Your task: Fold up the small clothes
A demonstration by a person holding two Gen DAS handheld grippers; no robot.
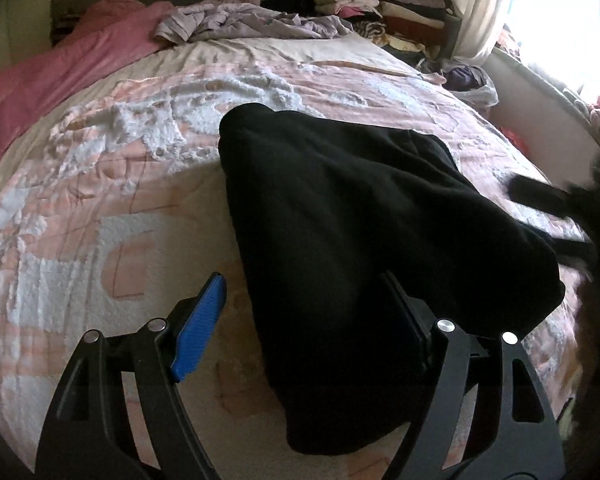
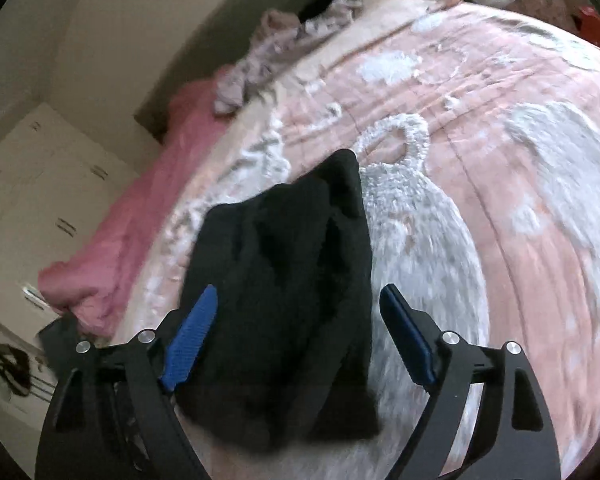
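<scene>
So the landmark here is the pink and white tufted bedspread (image 1: 148, 168), everything sits relative to that. Along its far left edge there's a plain pink blanket (image 1: 56, 76), and just right of that, at the head end of the bedspread, a crumpled lilac sheet (image 1: 240, 20). Past the bedspread's top right corner is a stack of folded clothes in mixed colours (image 1: 380, 4), with a cream curtain (image 1: 476, 8) beside it.

The task thing, a black fleecy garment (image 1: 360, 220), lies bunched on the bedspread, a bit right of its middle and near its front edge.

The left gripper (image 1: 300, 320) has its blue-padded fingers (image 1: 198, 328) spread wide, one either side of the garment's near end, with the right finger tucked against the dark cloth. Not pinching anything.

The right gripper (image 2: 300, 332) is spread apart too, hovering over the same black garment (image 2: 284, 300). That view is blurry, so I can't tell if it touches the fabric.
</scene>
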